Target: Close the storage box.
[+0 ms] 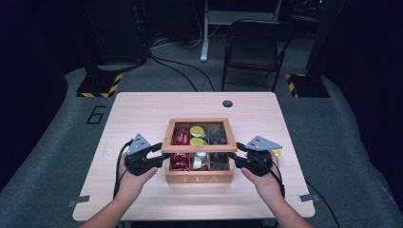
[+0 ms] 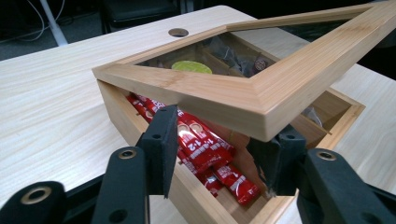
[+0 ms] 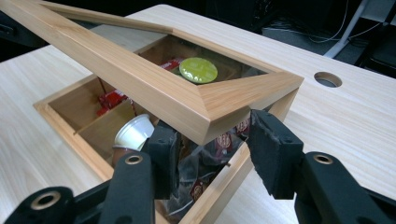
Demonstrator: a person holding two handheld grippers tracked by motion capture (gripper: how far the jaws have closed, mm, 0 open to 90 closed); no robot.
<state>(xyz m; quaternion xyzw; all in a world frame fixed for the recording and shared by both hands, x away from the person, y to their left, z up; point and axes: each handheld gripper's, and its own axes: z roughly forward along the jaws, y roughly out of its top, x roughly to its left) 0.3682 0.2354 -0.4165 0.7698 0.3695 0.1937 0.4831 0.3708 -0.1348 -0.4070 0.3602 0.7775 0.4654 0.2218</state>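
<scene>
Pale wood-grain table (image 1: pixel 142 114). Light bamboo tea box (image 1: pixel 199 178), "TEA" lettered on near face; matching lid frame (image 2: pixel 261 93). Red sachets (image 2: pixel 205 149) with white print. Lime-green pod lids (image 3: pixel 198 70). White cup (image 3: pixel 134 132). Black tongs (image 2: pixel 219 154). Yellow-black hazard stripes (image 1: pixel 102 88) on grey floor (image 1: pixel 57 142).

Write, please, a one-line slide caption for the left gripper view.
Left gripper, jaws apart, under a corner of the glass-paned wooden lid, raised above the wooden tea box holding red sachets.
</scene>
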